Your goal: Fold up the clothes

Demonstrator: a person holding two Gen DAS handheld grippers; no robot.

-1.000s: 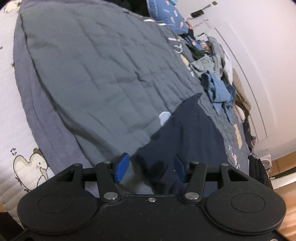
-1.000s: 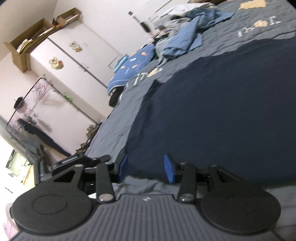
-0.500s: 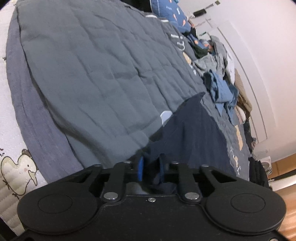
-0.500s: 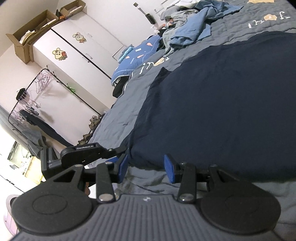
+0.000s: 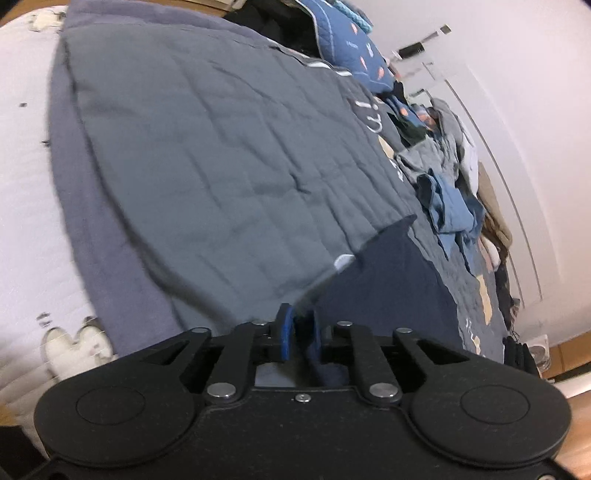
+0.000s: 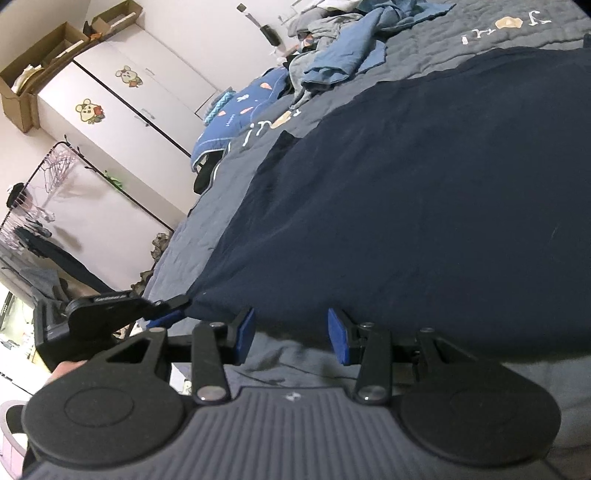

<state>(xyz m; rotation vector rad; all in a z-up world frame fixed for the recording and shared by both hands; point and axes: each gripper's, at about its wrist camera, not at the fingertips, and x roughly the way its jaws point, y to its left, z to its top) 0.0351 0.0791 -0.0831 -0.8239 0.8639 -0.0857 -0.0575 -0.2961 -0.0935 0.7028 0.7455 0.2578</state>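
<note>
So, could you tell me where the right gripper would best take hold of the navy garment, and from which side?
Probably at the near hem of the navy garment, coming in low from the bed's near edge. The garment lies flat on the grey quilt, so only its edge offers a lip to pinch. The right gripper stands open just short of that hem.

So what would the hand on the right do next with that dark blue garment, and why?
Probably ease the right gripper forward and close on the navy garment's near hem. Its jaws stand open just short of that edge, with only the grey quilt between them. The left gripper already has navy cloth between its jaws, though they are opening slightly. A fold likely needs both corners held.
</note>
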